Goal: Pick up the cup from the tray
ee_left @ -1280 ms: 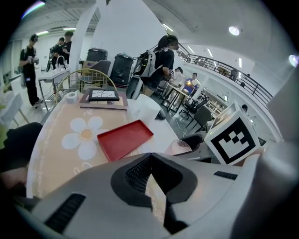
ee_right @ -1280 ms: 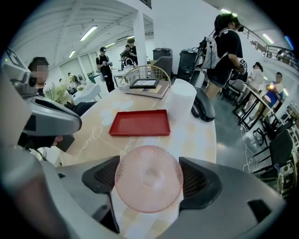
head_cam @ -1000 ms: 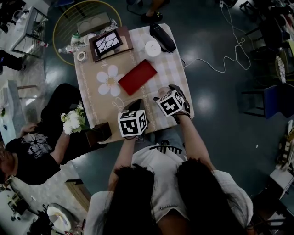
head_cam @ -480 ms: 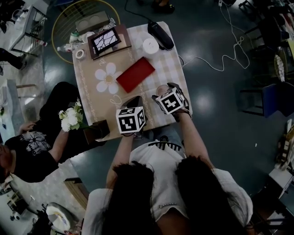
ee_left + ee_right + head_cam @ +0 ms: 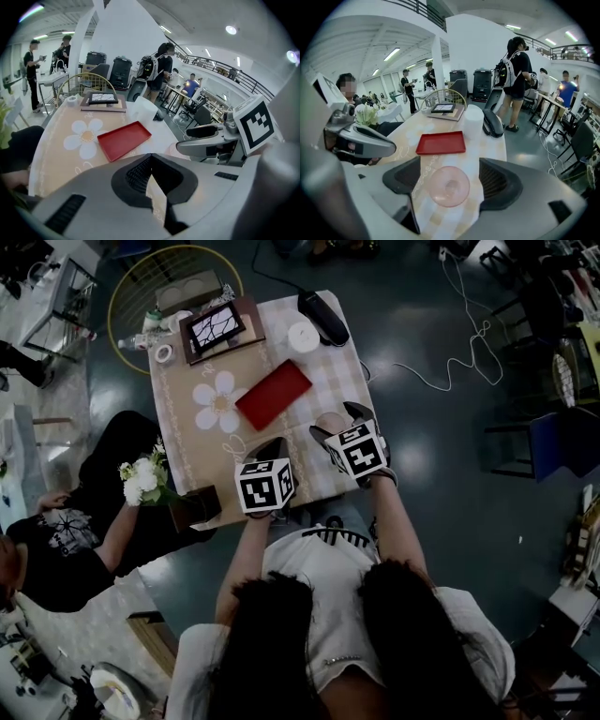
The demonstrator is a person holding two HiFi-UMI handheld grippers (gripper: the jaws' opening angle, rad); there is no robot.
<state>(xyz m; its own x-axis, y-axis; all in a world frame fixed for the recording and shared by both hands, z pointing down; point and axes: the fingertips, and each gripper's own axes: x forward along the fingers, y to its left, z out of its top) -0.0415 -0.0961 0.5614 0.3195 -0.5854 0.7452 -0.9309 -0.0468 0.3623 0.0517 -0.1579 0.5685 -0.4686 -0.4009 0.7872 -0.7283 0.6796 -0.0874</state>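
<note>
The pink cup [image 5: 449, 186] stands on the table [image 5: 183, 427] close to its right edge, towards the near right corner, and not on the red tray [image 5: 273, 394], which lies empty and slantwise at the middle of the table. The right gripper [image 5: 450, 180] has its jaws wide apart with the cup between them; a gap shows on either side of the cup, so nothing is gripped. The left gripper [image 5: 150, 161] hangs over the near edge of the table, its jaws closed tip to tip with nothing in them. A picture frame [image 5: 216, 326] sits at the far left corner, with a white cylinder [image 5: 303, 337] and a black object [image 5: 323, 317] by the far right corner.
</note>
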